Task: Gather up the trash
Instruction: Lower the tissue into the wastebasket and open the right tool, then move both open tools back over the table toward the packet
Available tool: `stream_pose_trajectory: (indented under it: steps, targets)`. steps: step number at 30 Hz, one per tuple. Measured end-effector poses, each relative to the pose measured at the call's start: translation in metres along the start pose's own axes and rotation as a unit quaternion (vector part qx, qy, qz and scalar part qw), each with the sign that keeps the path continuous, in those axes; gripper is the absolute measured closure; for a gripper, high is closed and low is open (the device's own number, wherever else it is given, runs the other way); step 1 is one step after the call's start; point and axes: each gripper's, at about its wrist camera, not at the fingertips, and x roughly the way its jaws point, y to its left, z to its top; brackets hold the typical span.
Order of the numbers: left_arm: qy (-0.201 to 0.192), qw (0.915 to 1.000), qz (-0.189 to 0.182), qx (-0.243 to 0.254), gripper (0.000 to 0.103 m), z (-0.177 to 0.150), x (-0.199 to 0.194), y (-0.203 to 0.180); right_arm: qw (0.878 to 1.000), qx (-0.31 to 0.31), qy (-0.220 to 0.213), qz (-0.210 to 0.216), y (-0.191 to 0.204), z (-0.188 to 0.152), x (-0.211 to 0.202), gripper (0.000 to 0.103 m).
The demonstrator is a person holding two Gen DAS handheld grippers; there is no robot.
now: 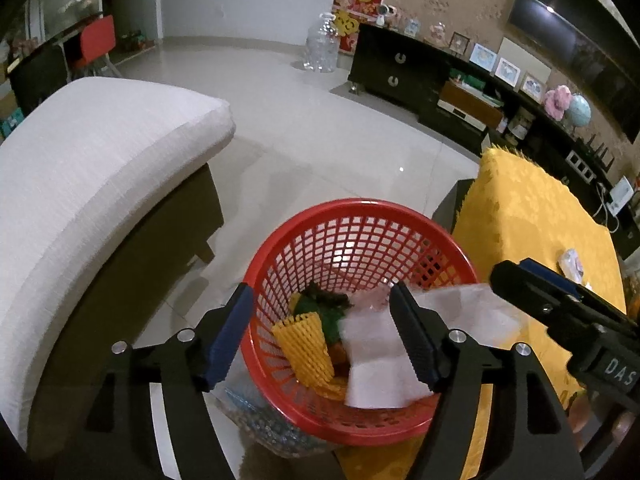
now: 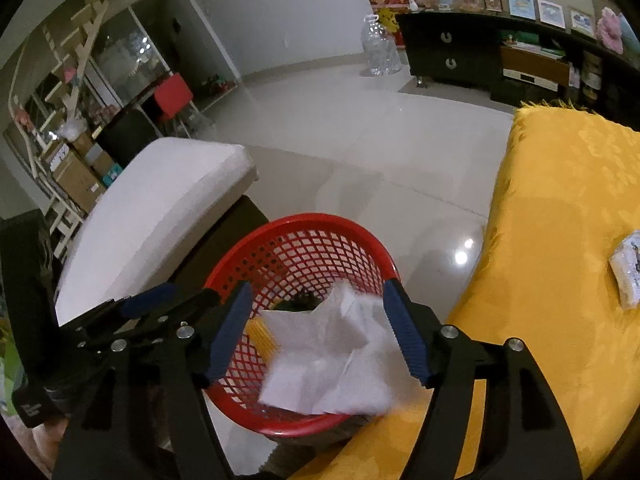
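Right claw (image 2: pixel 316 336) spread; tissue (image 2: pixel 332 364) between fingers, over basket (image 2: pixel 304 224).

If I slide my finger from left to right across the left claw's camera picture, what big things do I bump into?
White cushioned sofa → red mesh basket → yellow tablecloth → small wrapper lying on the cloth.

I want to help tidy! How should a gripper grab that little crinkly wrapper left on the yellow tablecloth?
The wrapper lies flat on the yellow tablecloth, so come straight down from above. Probably pinch across its narrow width at a raised, crumpled edge. The open right gripper is on that side.
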Motion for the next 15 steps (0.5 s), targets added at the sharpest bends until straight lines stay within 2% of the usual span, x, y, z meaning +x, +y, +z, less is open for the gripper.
stream_pose_trajectory:
  steps: [8,11,15]
  targets:
    - [-0.016,0.9998,0.005,-0.006,0.027,0.006,-0.009,-0.001,1.0,-0.006,-0.021,-0.015,-0.002,0.003,-0.017,0.035]
    - [-0.027,0.9996,0.004,0.001,0.024,0.007,-0.016,-0.005,0.999,-0.013,-0.033,-0.032,-0.003,0.003,-0.026,0.027]
    - [-0.048,0.9987,0.004,0.013,0.02,0.008,-0.027,-0.014,0.997,-0.023,-0.048,-0.052,-0.007,0.005,-0.038,0.025]
